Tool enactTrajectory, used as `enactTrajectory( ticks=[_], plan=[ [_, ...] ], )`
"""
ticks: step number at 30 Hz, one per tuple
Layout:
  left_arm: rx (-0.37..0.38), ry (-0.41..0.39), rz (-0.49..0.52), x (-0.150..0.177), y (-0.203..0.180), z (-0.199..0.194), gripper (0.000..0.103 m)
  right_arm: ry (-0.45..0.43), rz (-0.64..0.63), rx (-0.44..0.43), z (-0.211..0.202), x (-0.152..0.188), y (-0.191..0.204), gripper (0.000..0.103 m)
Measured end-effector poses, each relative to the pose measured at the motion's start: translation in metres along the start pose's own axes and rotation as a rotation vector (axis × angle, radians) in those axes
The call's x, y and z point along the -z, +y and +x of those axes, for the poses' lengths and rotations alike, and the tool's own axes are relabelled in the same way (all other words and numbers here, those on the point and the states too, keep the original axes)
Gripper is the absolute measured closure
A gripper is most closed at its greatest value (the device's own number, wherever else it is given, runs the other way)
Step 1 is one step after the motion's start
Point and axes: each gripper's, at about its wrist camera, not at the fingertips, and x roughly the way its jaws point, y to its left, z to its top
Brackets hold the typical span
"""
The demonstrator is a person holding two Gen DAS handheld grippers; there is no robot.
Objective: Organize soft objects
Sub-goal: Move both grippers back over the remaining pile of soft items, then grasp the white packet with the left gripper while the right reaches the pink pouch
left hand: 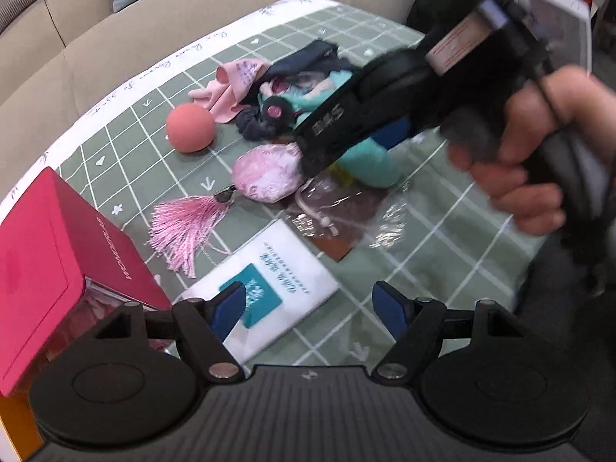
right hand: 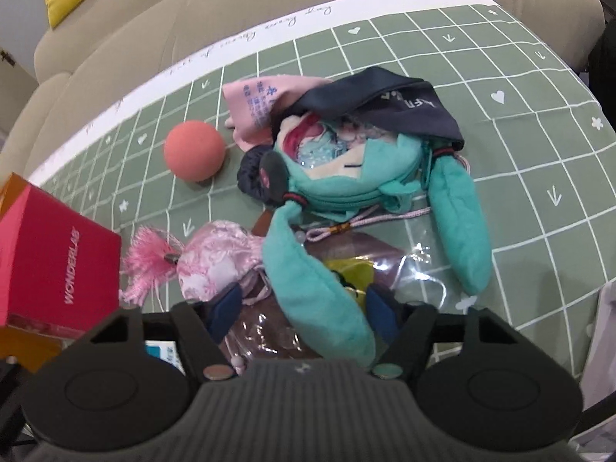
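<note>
While the left tool (left hand: pixel 310 310) hangs with its blue pads spread wide and nothing between them, the left wrist view shows it just above a white booklet (left hand: pixel 269 288) lying flat on the green checked tablecloth (left hand: pixel 442 231) of the table. A red box (left hand: pixel 50 269) stands at the left, touching nothing soft, and a pink tassel (left hand: pixel 184 227) fans out between it and a round pink pouch (left hand: pixel 265 173). A coral ball (left hand: pixel 190 127) sits apart, farther back. The right tool and the hand (left hand: pixel 539 154) holding it come in from the right and cover much of the teal plush doll (left hand: pixel 369 161), with a pink cloth (left hand: pixel 235 84) and a dark cloth (left hand: pixel 312 57) heaped behind. A crinkled clear bag (left hand: pixel 338 215) lies in front of the pile. Bare tablecloth stays open at the right and near edge; a beige sofa (left hand: pixel 115 57) runs along the far edge. From the right wrist view, the right tool (right hand: pixel 304 306) straddles one long teal pigtail (right hand: pixel 308 281) of the plush doll (right hand: pixel 346 169), its jaws part way closed; whether the pads press the plush I cannot tell. That pigtail runs from the doll's head toward the camera; the other slants off to the right. Pouch, tassel and box crowd the left, while open cloth lies to the right.
</note>
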Motion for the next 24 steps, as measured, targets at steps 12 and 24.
enactTrajectory(
  ticks=[12, 24],
  plan=[
    [-0.065, 0.034, 0.214, -0.004, -0.008, 0.03, 0.015, 0.003, -0.007, 0.034, -0.003, 0.002, -0.004, 0.075],
    [-0.016, 0.22, 0.367, -0.027, 0.006, 0.066, 0.005, 0.036, -0.079, 0.097, -0.007, 0.0, 0.003, 0.097]
  ],
)
